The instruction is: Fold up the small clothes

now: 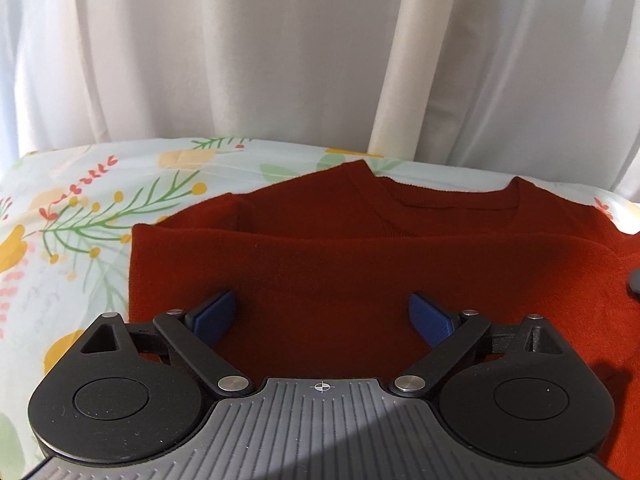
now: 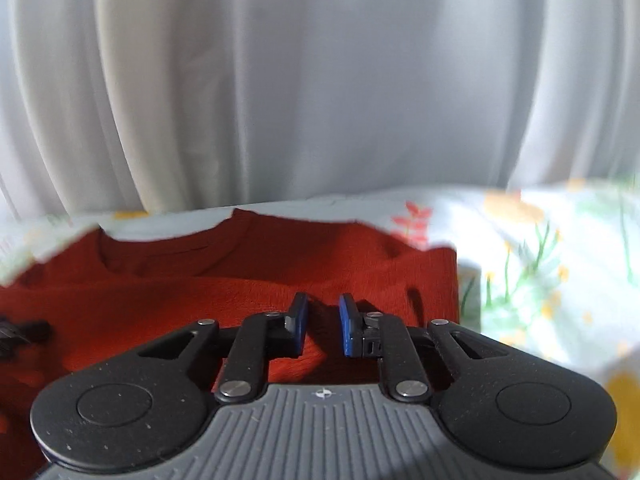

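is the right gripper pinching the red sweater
Apart: in the right wrist view the right gripper shows a gap between its pads, red sweater lying flat behind.

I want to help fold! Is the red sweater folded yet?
Partly folded: the red sweater has its lower part laid up over the chest, just below the collar.

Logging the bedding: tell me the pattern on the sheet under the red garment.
Pale floral bedsheet: yellow flowers, green stems, pink-red sprigs. Clearest in the left wrist view.
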{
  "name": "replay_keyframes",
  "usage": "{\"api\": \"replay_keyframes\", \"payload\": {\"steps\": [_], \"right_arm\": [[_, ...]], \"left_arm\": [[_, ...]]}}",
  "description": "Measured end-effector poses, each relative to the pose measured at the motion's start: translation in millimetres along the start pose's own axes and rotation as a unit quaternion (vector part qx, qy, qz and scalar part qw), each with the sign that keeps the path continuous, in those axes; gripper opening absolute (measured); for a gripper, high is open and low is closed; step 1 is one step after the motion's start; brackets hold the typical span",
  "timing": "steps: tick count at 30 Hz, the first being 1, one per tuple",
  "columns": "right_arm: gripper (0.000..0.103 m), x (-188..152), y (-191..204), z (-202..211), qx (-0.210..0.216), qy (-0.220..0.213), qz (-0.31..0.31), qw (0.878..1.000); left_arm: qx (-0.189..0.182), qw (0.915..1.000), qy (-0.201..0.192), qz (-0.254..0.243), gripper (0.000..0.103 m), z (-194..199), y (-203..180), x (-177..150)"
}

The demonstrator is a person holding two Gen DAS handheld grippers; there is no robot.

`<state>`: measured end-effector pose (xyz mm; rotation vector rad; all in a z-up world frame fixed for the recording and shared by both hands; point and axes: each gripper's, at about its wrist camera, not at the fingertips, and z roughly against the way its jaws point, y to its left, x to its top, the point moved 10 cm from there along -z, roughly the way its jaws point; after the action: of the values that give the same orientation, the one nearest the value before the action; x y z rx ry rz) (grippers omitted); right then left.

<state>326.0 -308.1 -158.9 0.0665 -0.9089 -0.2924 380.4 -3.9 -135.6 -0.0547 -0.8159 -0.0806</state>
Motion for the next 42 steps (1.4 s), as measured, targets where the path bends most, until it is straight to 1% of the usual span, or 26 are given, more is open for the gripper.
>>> {"api": "replay_keyframes", "payload": {"steps": [1,2,4,6,8,12,14,15,16,17,18,20,21,23,24,26,28,29,31,32,34,37,39,40,41,42], "right_arm": [[0.019,-4,-2,10,0.028,0.012,-0.045,0.999],[0.021,-10,-3,20,0.062,0.027,-0.093,0.993],[0.023,-24,-11,34,0.106,0.052,-0.173,0.978],[0.024,-37,-21,38,0.115,0.071,-0.218,0.967],[0.024,-44,-25,37,0.125,0.075,-0.254,0.956],[0.024,-44,-27,31,0.147,0.094,-0.309,0.935],[0.022,-43,-26,25,0.152,0.094,-0.328,0.927],[0.019,-42,-26,22,0.150,0.093,-0.332,0.927],[0.009,-42,-25,21,0.142,0.095,-0.330,0.928],[0.006,-43,-22,24,0.135,0.099,-0.323,0.931],[0.006,-41,-21,28,0.136,0.095,-0.321,0.932],[0.005,-35,-19,38,0.166,0.079,-0.331,0.926],[0.005,-34,-20,43,0.165,0.075,-0.322,0.929],[0.005,-37,-23,43,0.128,0.078,-0.270,0.951],[0.005,-41,-22,39,0.103,0.091,-0.237,0.962],[0.005,-41,-16,37,0.088,0.087,-0.191,0.974],[0.006,-39,-11,42,0.070,0.084,-0.152,0.982],[0.009,-38,-11,43,0.068,0.084,-0.149,0.983],[0.009,-41,-17,47,0.063,0.086,-0.144,0.984],[0.000,-43,-20,46,0.054,0.084,-0.127,0.987],[0.000,-43,-24,50,0.021,0.074,-0.076,0.994],[0.000,-41,-22,47,0.017,0.076,-0.042,0.996],[0.000,-41,-20,55,0.007,0.083,-0.017,0.996],[0.003,-42,-19,61,0.013,0.087,-0.009,0.996],[0.014,-46,-18,69,0.025,0.094,-0.003,0.995],[0.020,-51,-19,80,0.044,0.102,0.000,0.994]], "left_arm": [[0.000,1.0000,0.001,0.000,0.097,0,0,0],[0.000,1.0000,0.001,0.001,0.097,1,0,-1],[0.001,1.0000,0.002,-0.001,0.097,3,-1,-2],[0.001,1.0000,0.006,0.001,0.097,7,-1,-4],[-0.004,0.9999,0.008,0.006,0.097,12,0,-7],[-0.008,0.9996,0.010,0.023,0.097,19,3,-11],[-0.010,0.9995,0.013,0.028,0.097,24,3,-13],[-0.011,0.9994,0.016,0.030,0.097,26,4,-14],[-0.012,0.9993,0.017,0.032,0.097,30,5,-14],[-0.012,0.9992,0.016,0.035,0.097,33,8,-15],[-0.010,0.9990,0.017,0.040,0.097,35,11,-15],[-0.004,0.9983,0.020,0.054,0.097,38,19,-19],[-0.004,0.9980,0.021,0.060,0.097,39,22,-20],[-0.004,0.9978,0.027,0.061,0.097,39,23,-25],[-0.001,0.9980,0.031,0.054,0.097,39,22,-27],[0.004,0.9986,0.034,0.040,0.097,43,20,-32],[0.002,0.9988,0.034,0.035,0.097,47,20,-35],[0.002,0.9988,0.034,0.035,0.097,48,21,-37],[0.006,0.9987,0.035,0.036,0.098,48,22,-39],[0.006,0.9989,0.032,0.033,0.099,47,22,-40],[0.007,0.9993,0.027,0.025,0.102,45,22,-41],[0.005,0.9988,0.042,0.025,0.100,51,24,-42],[0.010,0.9988,0.045,0.018,0.100,64,25,-44],[0.019,0.9984,0.050,0.015,0.100,71,26,-47],[0.023,0.9978,0.059,0.019,0.100,81,30,-52],[0.020,0.9973,0.064,0.031,0.098,92,34,-58]]}}
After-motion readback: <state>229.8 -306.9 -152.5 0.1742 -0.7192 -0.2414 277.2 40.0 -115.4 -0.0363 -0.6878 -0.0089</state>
